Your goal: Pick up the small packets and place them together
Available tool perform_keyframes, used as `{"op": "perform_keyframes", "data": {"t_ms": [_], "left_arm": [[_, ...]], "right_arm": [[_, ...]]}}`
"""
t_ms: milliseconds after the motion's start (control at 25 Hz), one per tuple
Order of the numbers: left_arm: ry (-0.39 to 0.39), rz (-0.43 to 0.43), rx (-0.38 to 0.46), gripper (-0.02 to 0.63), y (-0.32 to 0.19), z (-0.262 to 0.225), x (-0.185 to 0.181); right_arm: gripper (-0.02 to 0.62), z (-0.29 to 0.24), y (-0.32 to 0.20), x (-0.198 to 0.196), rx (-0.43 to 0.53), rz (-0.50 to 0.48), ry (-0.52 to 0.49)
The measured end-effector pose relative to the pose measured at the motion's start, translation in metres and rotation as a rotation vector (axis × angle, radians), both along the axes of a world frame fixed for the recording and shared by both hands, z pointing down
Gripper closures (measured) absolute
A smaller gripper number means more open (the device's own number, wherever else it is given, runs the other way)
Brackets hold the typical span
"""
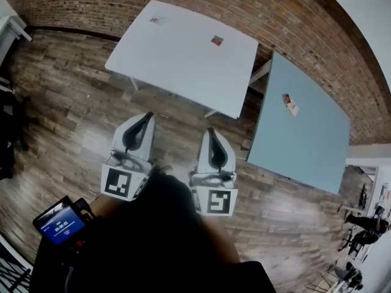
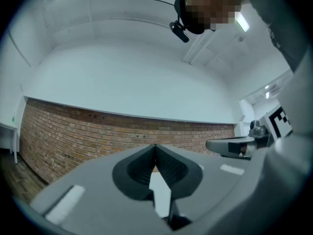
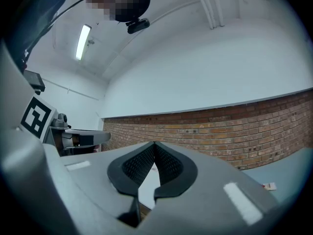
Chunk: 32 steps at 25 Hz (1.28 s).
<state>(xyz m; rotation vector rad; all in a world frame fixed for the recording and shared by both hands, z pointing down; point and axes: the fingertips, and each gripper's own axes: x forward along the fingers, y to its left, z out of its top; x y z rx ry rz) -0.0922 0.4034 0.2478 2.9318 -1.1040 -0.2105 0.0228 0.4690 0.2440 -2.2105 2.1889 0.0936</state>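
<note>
Two small packets lie on the white table (image 1: 183,66): a reddish one (image 1: 217,40) near its middle and a paler one (image 1: 156,21) at its far left. On the blue-grey table (image 1: 305,139) at the right lie a red and a white packet (image 1: 289,103) side by side, and they also show as the packets (image 3: 268,185) low at the right. My left gripper (image 1: 147,115) and right gripper (image 1: 211,130) hang over the wooden floor, short of both tables. Both point level toward the brick wall. The left gripper (image 2: 155,146) and right gripper (image 3: 154,143) are shut, tips touching, with nothing between them.
A brick wall (image 1: 256,11) runs behind both tables. A device with a blue screen (image 1: 60,224) sits at the person's left side. Dark furniture (image 1: 9,133) stands at the far left, and equipment (image 1: 360,231) stands at the lower right.
</note>
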Motion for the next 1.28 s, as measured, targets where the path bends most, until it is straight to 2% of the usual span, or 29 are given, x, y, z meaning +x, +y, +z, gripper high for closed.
{"op": "perform_keyframes", "data": {"t_ms": [240,440,640,920,1040,1160,1280], "left_arm": [[-0.009,-0.018,-0.009,0.606,0.004,0.008,0.006],[0.007,0.048,0.021,0.606,0.013,0.008,0.030],[0.014,0.049,-0.003,0.606,-0.032,0.018,0.055],[0.035,0.046,0.013,0.606,-0.033,0.016,0.054],[0.032,0.053,-0.027,0.606,-0.055,0.022,0.067],[0.043,0.078,-0.028,0.606,-0.091,0.018,0.084],[0.050,0.094,-0.029,0.606,-0.122,0.012,0.095]], "right_arm": [[0.592,0.006,0.004,0.018,0.000,-0.015,-0.014],[0.592,0.017,0.001,0.026,-0.048,-0.032,-0.022],[0.592,0.035,-0.037,0.052,-0.084,-0.027,-0.030],[0.592,0.032,-0.026,0.049,-0.082,-0.007,0.001],[0.592,0.033,-0.044,0.061,-0.090,0.016,0.011],[0.592,0.037,-0.077,0.078,-0.103,0.050,0.021],[0.592,0.029,-0.111,0.087,-0.076,0.093,0.031]]}}
